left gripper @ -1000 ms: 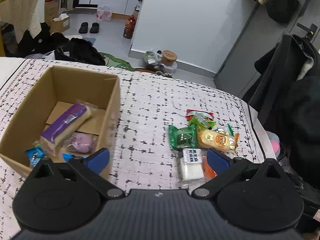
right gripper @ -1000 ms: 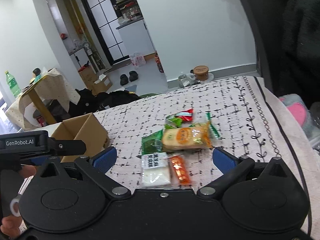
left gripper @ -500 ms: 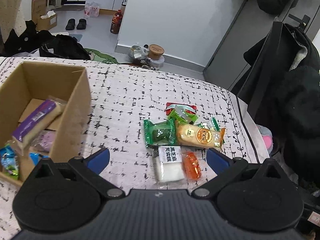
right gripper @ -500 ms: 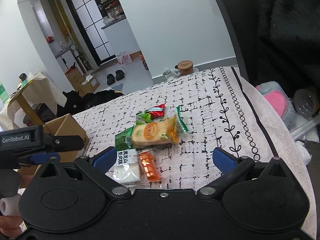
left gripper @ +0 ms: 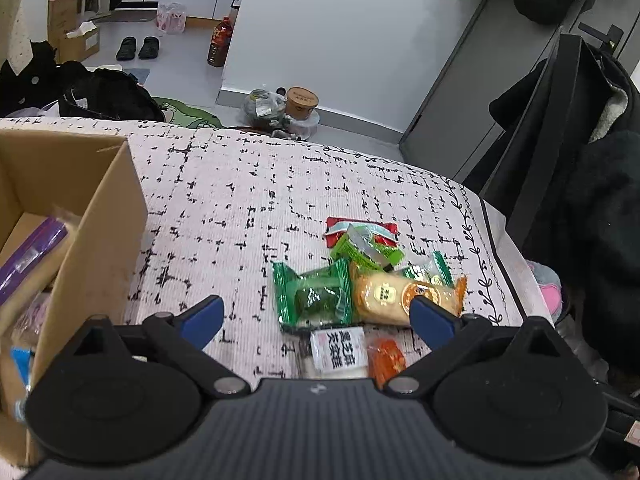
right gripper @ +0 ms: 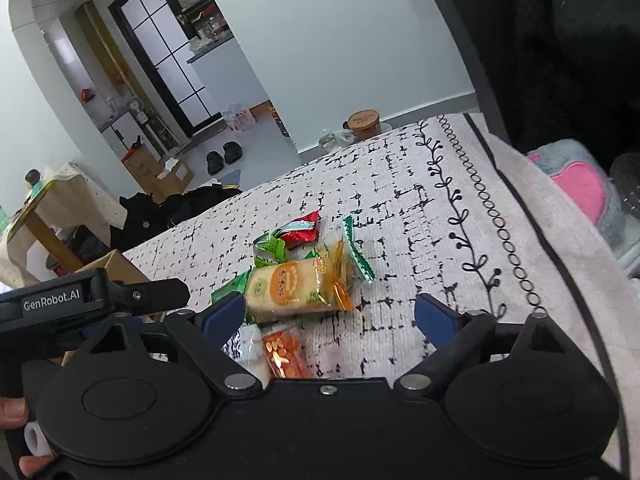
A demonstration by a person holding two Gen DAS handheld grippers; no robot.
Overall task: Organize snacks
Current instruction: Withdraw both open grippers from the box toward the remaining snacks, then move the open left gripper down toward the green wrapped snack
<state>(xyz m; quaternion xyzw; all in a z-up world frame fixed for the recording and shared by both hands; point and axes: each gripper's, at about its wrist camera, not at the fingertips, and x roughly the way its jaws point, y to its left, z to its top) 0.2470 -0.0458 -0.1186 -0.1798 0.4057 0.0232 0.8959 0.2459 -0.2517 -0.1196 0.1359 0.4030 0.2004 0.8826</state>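
A pile of snack packets lies on the patterned tablecloth [left gripper: 240, 200]: a yellow cracker packet [left gripper: 400, 296], a dark green one [left gripper: 316, 296], a light green one [left gripper: 364, 248], a red one [left gripper: 340, 228], a white one [left gripper: 340, 350] and an orange one [left gripper: 386, 358]. My left gripper [left gripper: 318, 316] hovers open just above the pile's near side. At the left stands a cardboard box [left gripper: 100, 216] holding a purple packet [left gripper: 28, 256] and others. My right gripper [right gripper: 330, 314] is over the cracker packet [right gripper: 296, 284]; its jaws are closing, and the pads do not press on the packet.
The left gripper's black housing [right gripper: 60, 304] and a hand [right gripper: 12, 412] show at the lower left of the right wrist view. A black coat [left gripper: 580, 200] hangs beyond the table's right edge, with a pink and grey plush item [right gripper: 580, 188] beside it. A paper tub [left gripper: 302, 100] sits on the floor beyond the table.
Both grippers have come lower and closer to the snack pile. The box has slid toward the left edge of the left wrist view. The right jaws have narrowed a little.
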